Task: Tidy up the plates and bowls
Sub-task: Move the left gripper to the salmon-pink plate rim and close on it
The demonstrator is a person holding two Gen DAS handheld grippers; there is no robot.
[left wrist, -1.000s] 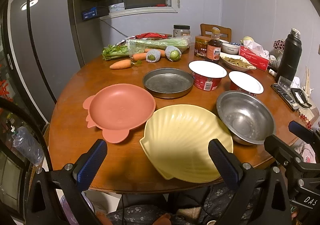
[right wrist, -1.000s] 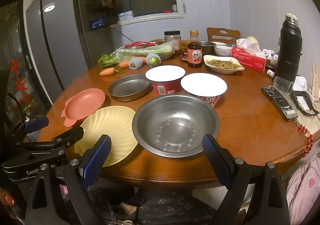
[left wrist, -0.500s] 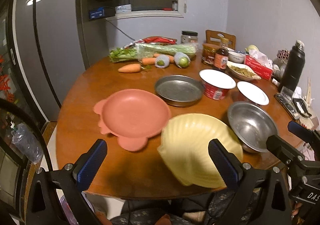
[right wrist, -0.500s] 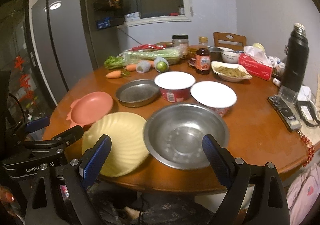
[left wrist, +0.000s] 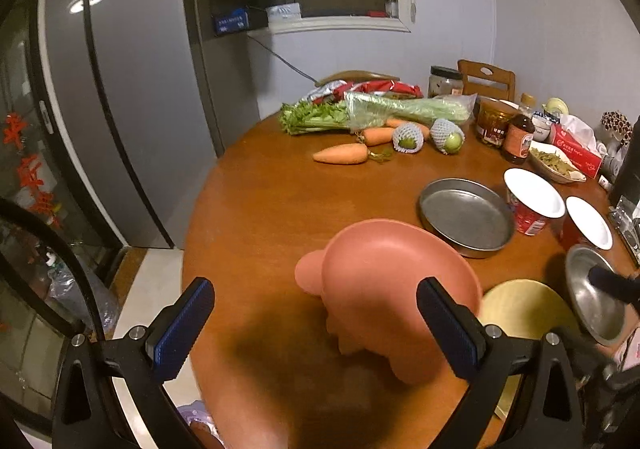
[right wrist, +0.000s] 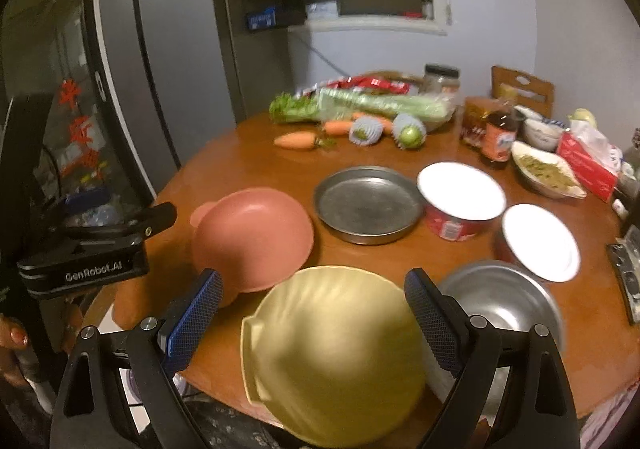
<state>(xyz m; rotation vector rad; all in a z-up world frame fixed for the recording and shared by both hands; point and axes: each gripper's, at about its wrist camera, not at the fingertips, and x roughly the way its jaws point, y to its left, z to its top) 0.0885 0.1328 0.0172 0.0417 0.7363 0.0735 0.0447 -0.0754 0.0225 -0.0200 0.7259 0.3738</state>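
A pink plate with ear-shaped tabs [left wrist: 384, 289] [right wrist: 252, 237] lies on the round wooden table [left wrist: 280, 209], just ahead of my left gripper [left wrist: 314, 305]. That gripper is open and holds nothing; its right finger overlaps the plate's right side. To the right lie a yellow shell-shaped plate [left wrist: 524, 305] [right wrist: 332, 349] and a steel bowl [left wrist: 592, 301] [right wrist: 500, 301]. My right gripper [right wrist: 314, 289] hangs open over the yellow plate, holding nothing. A flat steel pan [left wrist: 466, 217] [right wrist: 368, 201] sits farther back.
Two red cups with white lids [right wrist: 460, 193] [right wrist: 540, 241] stand right of the pan. Carrots [left wrist: 340, 153], celery [left wrist: 384, 109], netted fruit, jars, a sauce bottle [left wrist: 518, 137] and a tissue box crowd the far side. A grey fridge [left wrist: 120, 109] stands left of the table's edge.
Both grippers have swung left and come in lower over the table. The left now faces the pink plate instead of the yellow one; the right faces the yellow plate instead of the steel bowl.
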